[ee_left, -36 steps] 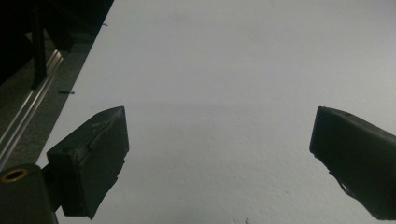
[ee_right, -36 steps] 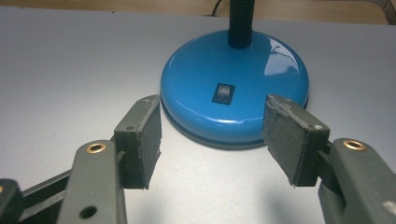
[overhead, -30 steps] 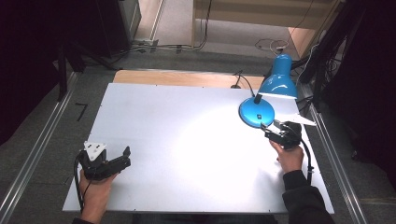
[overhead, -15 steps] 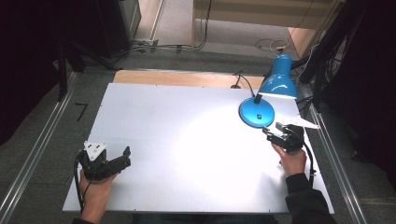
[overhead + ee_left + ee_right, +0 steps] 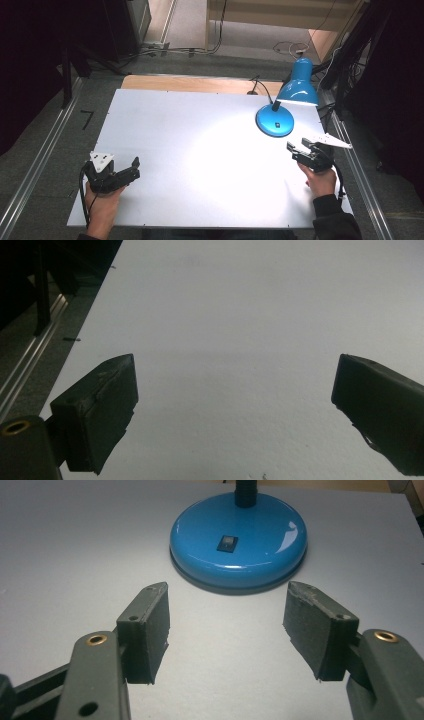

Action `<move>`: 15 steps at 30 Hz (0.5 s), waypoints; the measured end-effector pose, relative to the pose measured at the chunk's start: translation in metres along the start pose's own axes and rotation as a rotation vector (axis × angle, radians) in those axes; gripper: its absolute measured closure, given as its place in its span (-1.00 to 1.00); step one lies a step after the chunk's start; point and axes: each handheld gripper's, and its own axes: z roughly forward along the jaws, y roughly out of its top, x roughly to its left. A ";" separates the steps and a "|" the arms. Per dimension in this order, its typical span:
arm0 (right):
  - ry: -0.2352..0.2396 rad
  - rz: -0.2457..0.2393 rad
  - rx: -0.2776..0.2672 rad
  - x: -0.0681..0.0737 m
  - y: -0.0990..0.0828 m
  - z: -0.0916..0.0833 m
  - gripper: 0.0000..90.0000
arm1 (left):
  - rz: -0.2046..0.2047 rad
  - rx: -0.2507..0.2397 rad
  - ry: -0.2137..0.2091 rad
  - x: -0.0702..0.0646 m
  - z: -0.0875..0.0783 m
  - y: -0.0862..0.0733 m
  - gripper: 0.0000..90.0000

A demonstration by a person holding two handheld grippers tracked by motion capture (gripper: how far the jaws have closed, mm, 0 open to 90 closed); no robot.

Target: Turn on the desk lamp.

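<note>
Right hand-held gripper (image 5: pixel 225 625): jaws spread wide, empty, aimed at the blue lamp (image 5: pixel 282 107) base just ahead, not touching it.
Left hand-held gripper (image 5: pixel 127 170): jaws spread wide, empty, over the bare white counter (image 5: pixel 200 150) near its front left corner.
Lamp: far right of counter; base flat, switch on top, shade tilted down.

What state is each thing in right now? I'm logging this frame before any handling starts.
Lamp: switched on, standing upright on its round base, casting a bright pool on the table.
Switch on the base: untouched.
Left gripper: open, holding nothing, over bare table.
Right gripper: open, holding nothing, aimed at the base, apart from it.
</note>
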 end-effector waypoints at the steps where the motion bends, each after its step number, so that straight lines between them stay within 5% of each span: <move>1: -0.003 0.003 0.002 -0.002 -0.003 -0.003 -0.27 | 0.000 0.000 0.000 0.000 0.000 0.000 -0.88; 15: -0.058 0.021 0.043 -0.020 -0.041 -0.034 -0.35 | -0.001 0.000 0.005 0.000 0.000 0.000 -0.88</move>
